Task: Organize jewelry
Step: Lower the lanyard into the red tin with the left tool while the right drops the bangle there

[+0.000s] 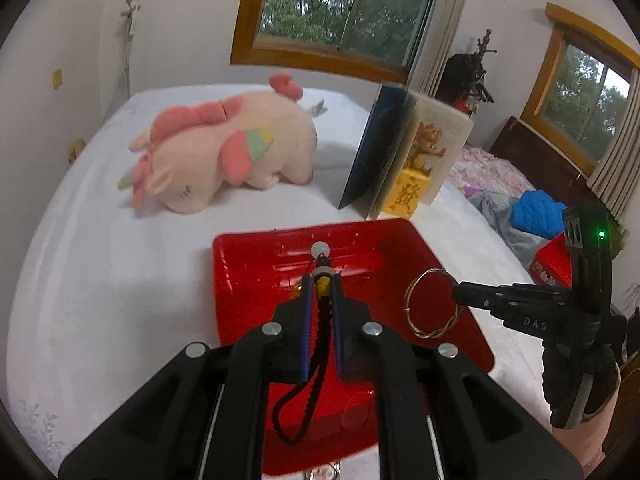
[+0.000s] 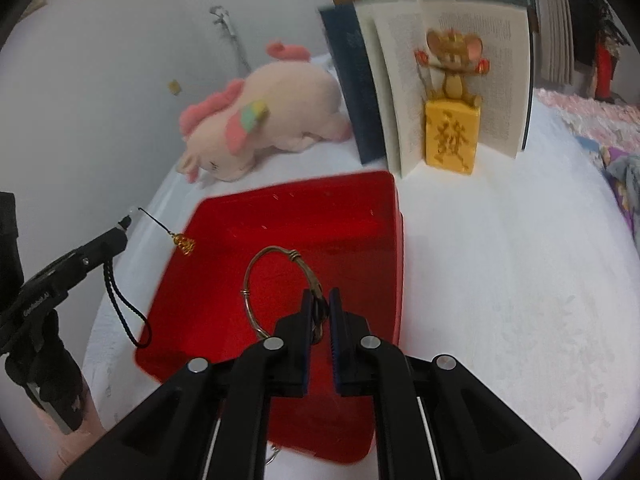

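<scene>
Red rectangular plastic tray (image 1: 248, 280): glossy, smooth.
Thin twisted-wire metal bangle (image 2: 276, 280): dull shine.
Black braided cord charm (image 1: 316, 344): matt, woven.
Pink plush unicorn (image 1: 224, 152): soft cloth.
White bedsheet (image 2: 500, 280): matt fabric.
Open paper book (image 2: 460, 80): matt.

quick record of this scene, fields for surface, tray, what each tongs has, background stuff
surface: white bed
tray: red tray, on the bed, below both tongs
left tongs: shut on a black cord charm with a white bead and a gold pendant
right tongs: shut on a silver wire bangle, held over the tray
background: pink plush toy; open book standing upright; gold mouse figurine in front of it
</scene>
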`<state>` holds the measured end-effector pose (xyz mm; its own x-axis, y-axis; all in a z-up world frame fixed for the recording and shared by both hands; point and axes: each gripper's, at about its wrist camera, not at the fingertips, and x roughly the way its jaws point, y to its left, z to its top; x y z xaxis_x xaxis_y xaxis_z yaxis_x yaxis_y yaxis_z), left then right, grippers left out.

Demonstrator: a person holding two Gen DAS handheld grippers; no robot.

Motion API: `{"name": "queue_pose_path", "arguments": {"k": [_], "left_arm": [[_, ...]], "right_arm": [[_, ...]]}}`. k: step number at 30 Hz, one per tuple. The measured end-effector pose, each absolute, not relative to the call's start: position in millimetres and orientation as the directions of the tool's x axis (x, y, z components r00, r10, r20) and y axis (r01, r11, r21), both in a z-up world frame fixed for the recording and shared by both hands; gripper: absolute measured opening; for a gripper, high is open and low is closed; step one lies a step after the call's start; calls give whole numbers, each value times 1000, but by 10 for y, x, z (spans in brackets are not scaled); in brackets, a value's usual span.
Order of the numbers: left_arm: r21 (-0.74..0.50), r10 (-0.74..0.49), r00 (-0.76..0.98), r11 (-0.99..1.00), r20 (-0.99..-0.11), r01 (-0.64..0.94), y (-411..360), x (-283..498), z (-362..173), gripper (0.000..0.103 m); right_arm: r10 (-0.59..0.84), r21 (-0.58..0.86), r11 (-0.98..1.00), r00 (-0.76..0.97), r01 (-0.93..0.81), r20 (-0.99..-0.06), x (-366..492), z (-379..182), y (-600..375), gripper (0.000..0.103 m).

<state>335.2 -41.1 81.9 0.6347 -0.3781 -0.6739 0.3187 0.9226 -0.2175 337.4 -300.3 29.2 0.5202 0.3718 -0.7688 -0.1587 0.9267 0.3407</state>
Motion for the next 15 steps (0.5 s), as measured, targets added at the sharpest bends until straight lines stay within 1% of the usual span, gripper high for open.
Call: {"name": "queue_pose_path", "arguments": {"k": [7, 15], "left_arm": [[-229, -382, 570, 918, -728, 324, -599, 3557, 476, 7], [-222, -341, 520, 935, -783, 278, -586, 3682, 207, 8]], "right_arm": [[344, 328, 937, 476, -120, -809, 3525, 16, -3028, 8], [315, 287, 948, 486, -134, -815, 3524, 21, -2939, 7]]}}
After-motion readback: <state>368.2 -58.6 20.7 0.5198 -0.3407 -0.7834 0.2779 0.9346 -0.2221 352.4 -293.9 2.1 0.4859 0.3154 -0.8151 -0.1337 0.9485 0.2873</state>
